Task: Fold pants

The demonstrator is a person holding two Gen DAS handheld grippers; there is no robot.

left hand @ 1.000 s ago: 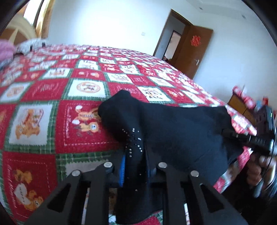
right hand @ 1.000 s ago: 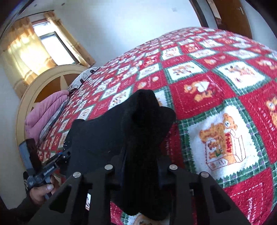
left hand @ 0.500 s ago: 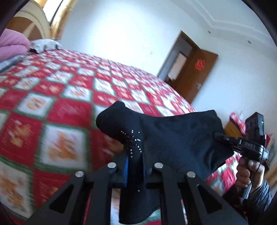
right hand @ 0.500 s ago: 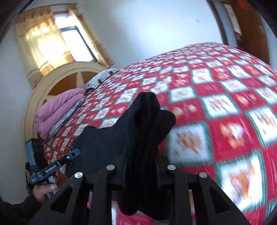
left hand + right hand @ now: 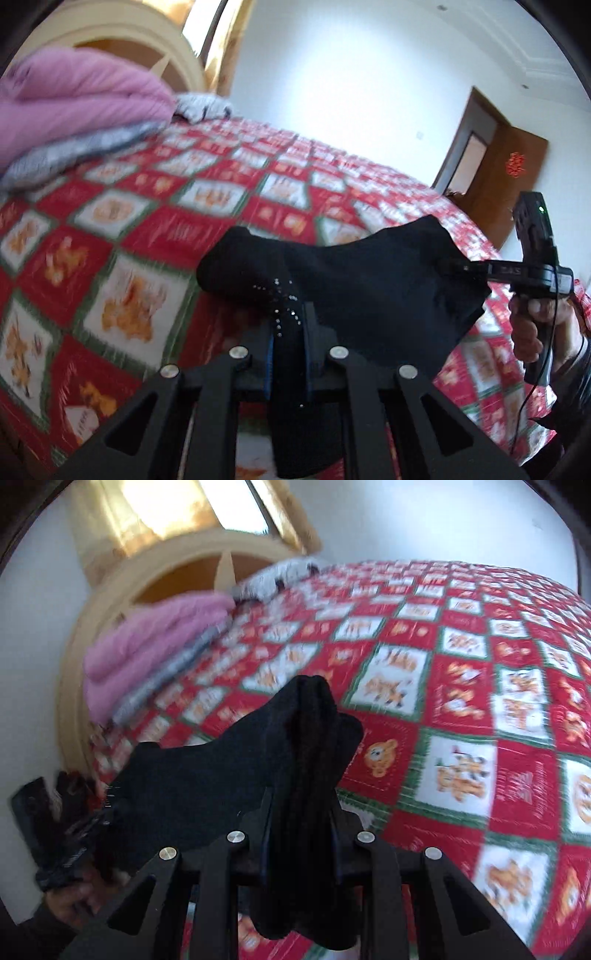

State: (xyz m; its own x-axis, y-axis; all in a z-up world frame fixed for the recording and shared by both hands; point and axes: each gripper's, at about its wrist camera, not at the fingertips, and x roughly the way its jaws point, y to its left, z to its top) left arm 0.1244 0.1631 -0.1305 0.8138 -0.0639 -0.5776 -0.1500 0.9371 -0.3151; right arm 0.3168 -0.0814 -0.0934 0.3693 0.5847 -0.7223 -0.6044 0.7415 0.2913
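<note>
Black pants (image 5: pixel 373 288) held aloft between two grippers, above the near edge of a bed (image 5: pixel 155 229) under a red patchwork quilt. Left gripper (image 5: pixel 288 354) pressed together on a bunched corner of cloth, a scatter of small studs visible just beyond the fingers (image 5: pixel 271 358); loose end hanging down between the arms toward the camera. Right gripper (image 5: pixel 301 834) likewise pinching a thick gathered ridge of fabric, excess draped below. Seen from the left wrist view, right gripper at far right, clamped on the opposite corner, with the holding hand (image 5: pixel 532 332) beneath it. Cloth stretched between the two grips into a sagging sheet, apparently clear of the quilt, though contact at the hidden lower edge cannot be ruled out. Probable reason for the paired corner hold: to spread the garment's width and let gravity pull out wrinkles before laying it flat. Judged stage: early, garment not yet laid flat and no fold lying on the bed. Open quilt beyond the pants a likely landing area. Pink blanket (image 5: pixel 147 653) stacked on grey bedding at the far left, against a pale headboard (image 5: pixel 122 587), well apart from the pants. Door (image 5: pixel 498 177) at far right. Background blurred.
</note>
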